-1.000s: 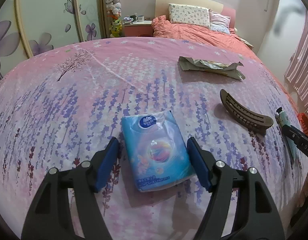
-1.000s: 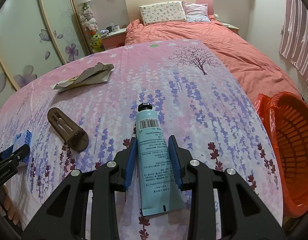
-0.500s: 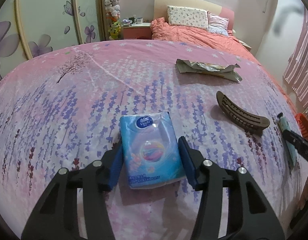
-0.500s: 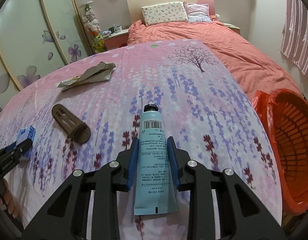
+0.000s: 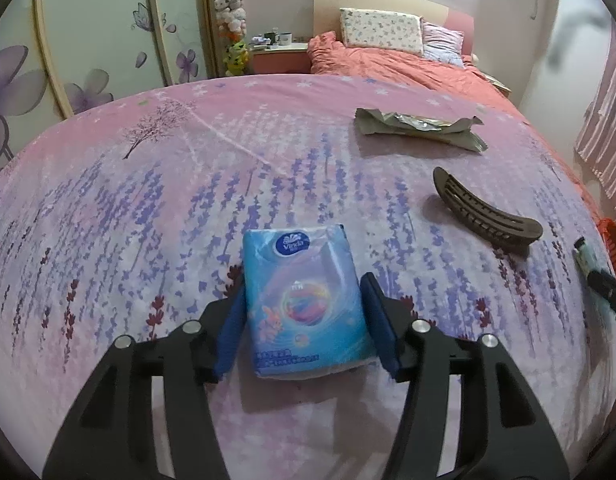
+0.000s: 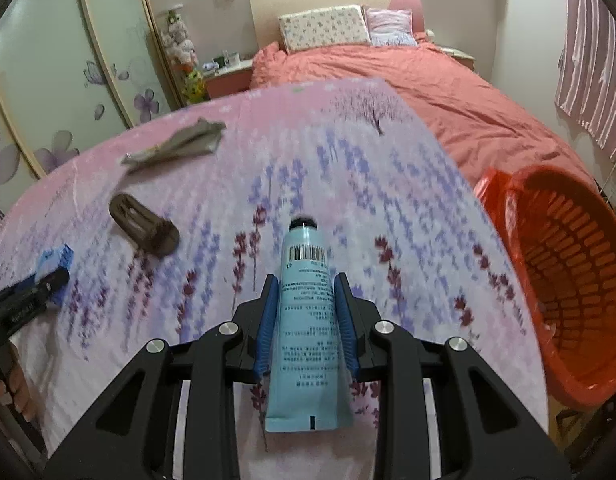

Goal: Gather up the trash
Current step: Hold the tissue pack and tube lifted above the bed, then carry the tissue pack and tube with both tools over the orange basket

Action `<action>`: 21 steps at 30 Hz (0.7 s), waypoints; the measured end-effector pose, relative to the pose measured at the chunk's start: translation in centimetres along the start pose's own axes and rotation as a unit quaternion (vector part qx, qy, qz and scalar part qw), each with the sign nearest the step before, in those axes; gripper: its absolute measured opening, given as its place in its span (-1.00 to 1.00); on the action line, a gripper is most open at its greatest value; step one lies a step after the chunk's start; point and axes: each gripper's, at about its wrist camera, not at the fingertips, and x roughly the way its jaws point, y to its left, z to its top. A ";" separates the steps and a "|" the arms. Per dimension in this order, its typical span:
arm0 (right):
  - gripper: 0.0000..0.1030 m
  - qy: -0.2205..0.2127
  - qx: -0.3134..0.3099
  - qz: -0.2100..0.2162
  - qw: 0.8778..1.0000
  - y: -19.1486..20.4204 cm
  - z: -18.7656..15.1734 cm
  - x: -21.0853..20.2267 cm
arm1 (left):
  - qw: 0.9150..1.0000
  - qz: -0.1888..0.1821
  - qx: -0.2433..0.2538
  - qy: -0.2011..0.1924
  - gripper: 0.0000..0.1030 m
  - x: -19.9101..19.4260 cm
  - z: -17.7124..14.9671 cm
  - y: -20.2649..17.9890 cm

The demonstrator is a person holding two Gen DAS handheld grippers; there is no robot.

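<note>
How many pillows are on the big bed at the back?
2. A flowery pillow leans against the headboard, and a striped pink pillow sits right beside it, nearer the curtain side. Others could be hidden behind them.

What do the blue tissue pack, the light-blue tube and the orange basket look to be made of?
Blue tissue pack: thin glossy plastic film, judging by its sheen and wrinkles, probably soft paper inside. Light-blue tube: smooth, matte-looking plastic with a crimped flat end and black cap; laminate can't be ruled out. Orange basket: rigid moulded plastic, with slotted lattice walls and a slight shine.
</note>
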 end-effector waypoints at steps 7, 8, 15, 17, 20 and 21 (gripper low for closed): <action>-0.44 -0.027 0.005 0.011 1.000 -0.4 0.7 -2.2 | 1.000 -0.014 -0.003 -0.015 -0.07 -0.8 0.3 -0.1; -0.44 -0.035 0.010 0.016 0.999 -0.6 1.1 -3.0 | 1.000 -0.016 -0.004 -0.021 -0.07 -1.4 0.4 -0.1; -0.44 -0.092 0.016 0.026 0.995 -1.8 2.5 -8.2 | 0.996 -0.049 0.004 -0.071 -0.07 -6.8 1.7 -1.9; -0.44 -0.104 0.018 0.026 0.994 -2.1 2.7 -9.2 | 0.994 -0.061 0.010 -0.087 -0.07 -8.5 2.1 -3.0; -0.44 -0.124 0.023 0.026 0.992 -2.7 2.9 -11.1 | 0.991 -0.080 0.018 -0.103 -0.07 -10.6 2.5 -4.8; -0.44 -0.133 0.024 0.024 0.991 -3.0 3.0 -11.9 | 0.990 -0.088 0.022 -0.108 -0.07 -11.4 2.6 -5.5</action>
